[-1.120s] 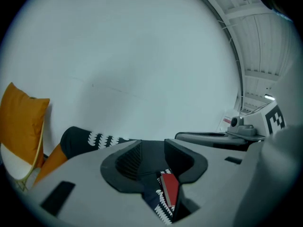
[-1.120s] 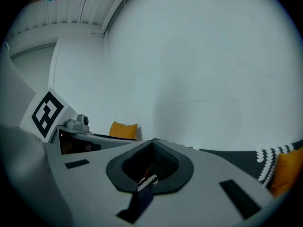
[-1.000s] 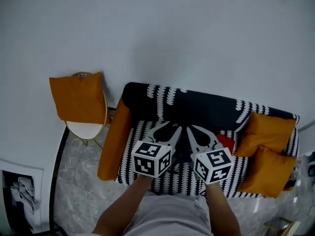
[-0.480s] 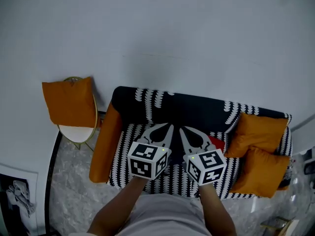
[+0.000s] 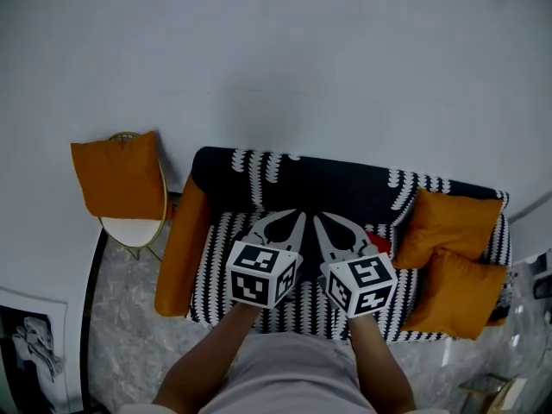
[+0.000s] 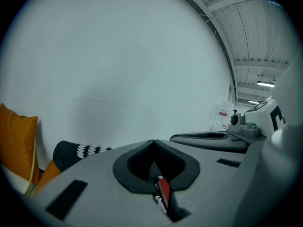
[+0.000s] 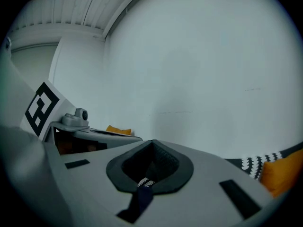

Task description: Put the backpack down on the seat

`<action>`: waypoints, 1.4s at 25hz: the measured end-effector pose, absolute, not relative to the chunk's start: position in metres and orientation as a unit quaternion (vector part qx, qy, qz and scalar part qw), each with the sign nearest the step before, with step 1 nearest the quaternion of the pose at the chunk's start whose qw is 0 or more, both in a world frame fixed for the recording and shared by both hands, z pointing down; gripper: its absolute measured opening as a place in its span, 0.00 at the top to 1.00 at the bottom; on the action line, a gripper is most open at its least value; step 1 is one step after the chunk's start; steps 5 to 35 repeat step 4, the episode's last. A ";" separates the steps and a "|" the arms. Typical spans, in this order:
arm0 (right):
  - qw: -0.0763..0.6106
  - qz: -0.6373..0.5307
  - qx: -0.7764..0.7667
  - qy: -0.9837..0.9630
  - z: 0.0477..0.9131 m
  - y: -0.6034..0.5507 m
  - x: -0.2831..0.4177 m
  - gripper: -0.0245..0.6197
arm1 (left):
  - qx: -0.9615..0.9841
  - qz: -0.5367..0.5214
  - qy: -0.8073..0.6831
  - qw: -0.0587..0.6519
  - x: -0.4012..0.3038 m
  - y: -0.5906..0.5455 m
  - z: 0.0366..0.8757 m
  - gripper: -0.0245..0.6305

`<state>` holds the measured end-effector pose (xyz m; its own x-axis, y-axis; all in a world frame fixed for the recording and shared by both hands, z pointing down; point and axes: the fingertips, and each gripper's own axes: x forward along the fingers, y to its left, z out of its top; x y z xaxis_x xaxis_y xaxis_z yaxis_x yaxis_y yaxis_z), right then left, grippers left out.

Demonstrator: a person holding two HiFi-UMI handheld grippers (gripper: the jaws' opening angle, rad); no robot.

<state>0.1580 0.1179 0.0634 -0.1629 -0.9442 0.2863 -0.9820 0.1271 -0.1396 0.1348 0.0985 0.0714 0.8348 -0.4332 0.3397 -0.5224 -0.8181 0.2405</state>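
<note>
The backpack (image 5: pixel 377 241) lies on the black-and-white patterned sofa seat (image 5: pixel 216 257); only a red patch and a dark part of it show beside and beneath my right gripper. My left gripper (image 5: pixel 301 215) hovers over the middle of the seat, pointing at the sofa back. Its jaws have just been closing and now meet at the tip with nothing between them. My right gripper (image 5: pixel 316 218) is right beside it, also shut and empty. In the left gripper view the shut jaws (image 6: pixel 153 141) leave a slit that shows a red strip of the backpack (image 6: pixel 163 189).
Two orange cushions (image 5: pixel 448 229) lean at the sofa's right end, and an orange bolster (image 5: pixel 179 247) lines its left arm. A round side table (image 5: pixel 129 227) with an orange cushion (image 5: pixel 116 175) stands to the left. A white wall rises behind the sofa.
Both grippers have drawn back a little from the sofa back and sit slightly lower in the picture. The red patch of the backpack shows less beside the right gripper.
</note>
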 end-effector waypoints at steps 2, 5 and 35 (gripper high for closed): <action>0.062 0.148 0.647 -0.746 0.063 0.119 0.162 0.96 | 0.944 0.137 -0.250 0.163 0.138 0.101 0.072 0.95; 0.060 0.149 0.649 -0.744 0.063 0.121 0.165 0.96 | 0.945 0.138 -0.248 0.163 0.140 0.102 0.073 0.95; 0.060 0.149 0.649 -0.744 0.063 0.121 0.165 0.96 | 0.945 0.138 -0.248 0.163 0.140 0.102 0.073 0.95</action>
